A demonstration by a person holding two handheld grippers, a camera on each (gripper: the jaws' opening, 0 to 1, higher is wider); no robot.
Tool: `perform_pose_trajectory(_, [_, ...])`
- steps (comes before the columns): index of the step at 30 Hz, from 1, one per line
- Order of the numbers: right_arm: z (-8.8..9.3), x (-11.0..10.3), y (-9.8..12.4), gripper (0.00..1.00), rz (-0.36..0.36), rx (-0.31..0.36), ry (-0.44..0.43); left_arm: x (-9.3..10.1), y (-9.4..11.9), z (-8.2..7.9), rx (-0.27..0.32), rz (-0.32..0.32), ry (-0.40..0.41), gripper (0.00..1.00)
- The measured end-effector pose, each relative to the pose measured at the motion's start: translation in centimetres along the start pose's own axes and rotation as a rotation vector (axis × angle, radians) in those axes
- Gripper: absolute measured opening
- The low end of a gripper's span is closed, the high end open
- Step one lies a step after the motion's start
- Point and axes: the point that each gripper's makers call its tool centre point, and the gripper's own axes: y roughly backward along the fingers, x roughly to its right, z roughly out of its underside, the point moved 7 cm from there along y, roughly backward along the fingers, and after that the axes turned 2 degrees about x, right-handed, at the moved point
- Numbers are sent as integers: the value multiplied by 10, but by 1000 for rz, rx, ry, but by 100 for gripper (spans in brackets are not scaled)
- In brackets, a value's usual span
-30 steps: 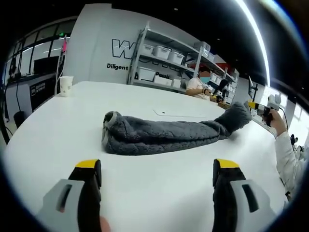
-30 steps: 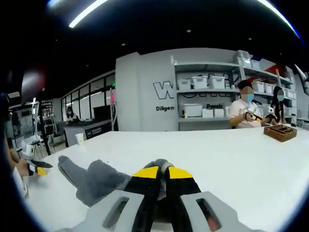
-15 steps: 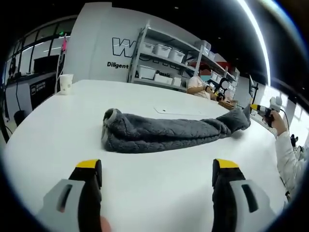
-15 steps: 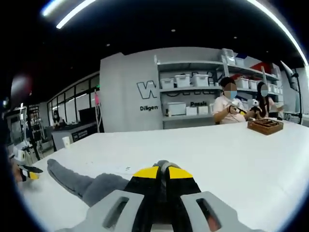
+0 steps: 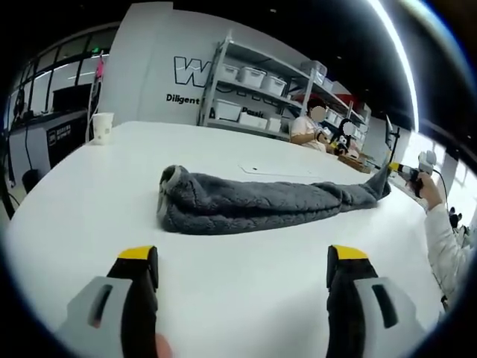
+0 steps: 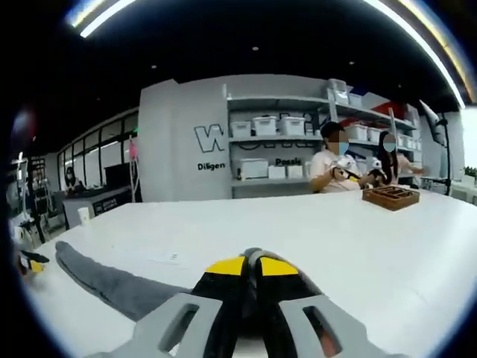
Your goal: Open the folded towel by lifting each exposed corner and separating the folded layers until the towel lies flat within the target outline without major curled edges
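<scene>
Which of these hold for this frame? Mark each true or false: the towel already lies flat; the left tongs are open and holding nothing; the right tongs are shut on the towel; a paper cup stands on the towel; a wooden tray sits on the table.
1. The towel already lies flat. False: it is bunched into a long roll across the table.
2. The left tongs are open and hold nothing. True.
3. The right tongs are shut on the towel. True: they pinch one end of it.
4. A paper cup stands on the towel. False: it stands apart, near the table's far edge.
5. A wooden tray sits on the table. True.
</scene>
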Motion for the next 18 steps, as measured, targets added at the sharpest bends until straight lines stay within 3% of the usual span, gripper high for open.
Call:
perform_pose_trajectory(7, [16, 12, -9, 0, 95, -81, 87, 1, 1, 0, 1, 4, 0, 92])
perform_pose_trajectory(14, [32, 36, -5, 3, 160, -141, 71, 0, 1, 0, 0, 2, 0, 92])
perform_pose_trajectory(16, [35, 44, -1, 12, 201, -161, 72, 0, 0, 0, 1, 3, 0, 92])
perform_pose_trajectory(18, [38, 51, -1, 30, 235, -179, 68, 0, -1, 0, 0, 5, 1, 92])
